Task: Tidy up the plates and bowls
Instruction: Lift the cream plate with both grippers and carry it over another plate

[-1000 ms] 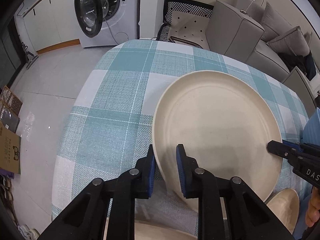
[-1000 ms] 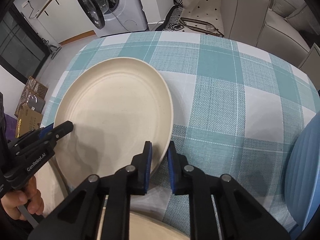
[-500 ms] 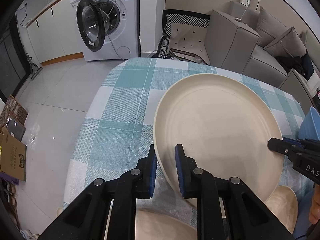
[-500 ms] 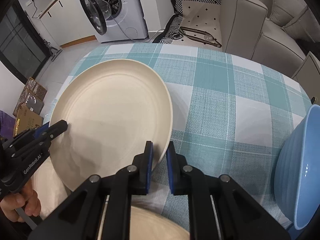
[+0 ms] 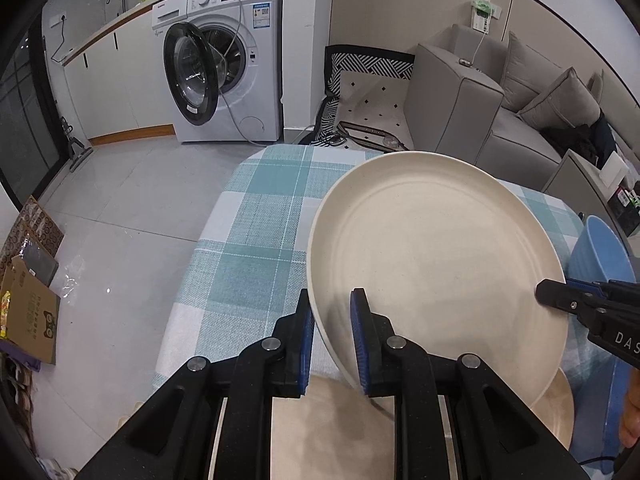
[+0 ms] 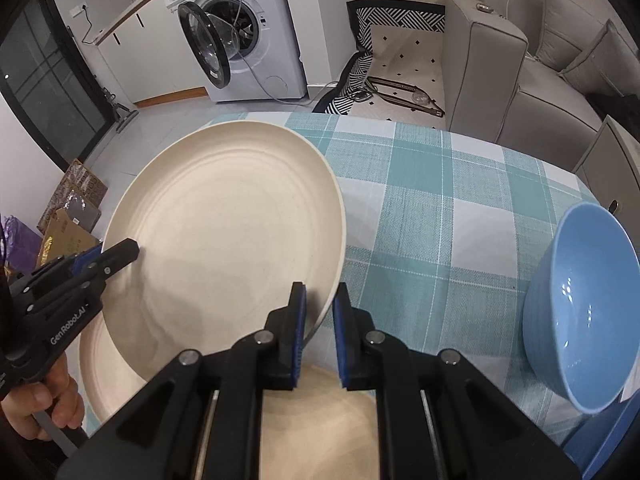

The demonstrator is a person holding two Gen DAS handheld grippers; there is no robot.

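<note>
Holding the cream plate (image 5: 436, 256) by opposite edges, you have both grippers angled steeply down over the table (image 5: 256, 216). Your left gripper (image 5: 332, 320) is clamped on the plate's rim at about 7 o'clock in the left wrist view, its blue pads (image 5: 362, 332) pressing either side of the edge. Your right gripper (image 6: 320, 312) is closed on the opposite rim, at about 5 o'clock of the plate in the right wrist view, and shows in the left view as a black tip at the plate's 4 o'clock. The plate sits tilted between them, clear of the checked cloth. Under it lie other cream plates (image 6: 100, 376), near the table's close edge. A blue bowl (image 6: 584, 308) stands at 3 o'clock in the right view, apart from the plate. Your left hand (image 6: 36, 408) wraps its gripper's handle at 8 o'clock there.
</note>
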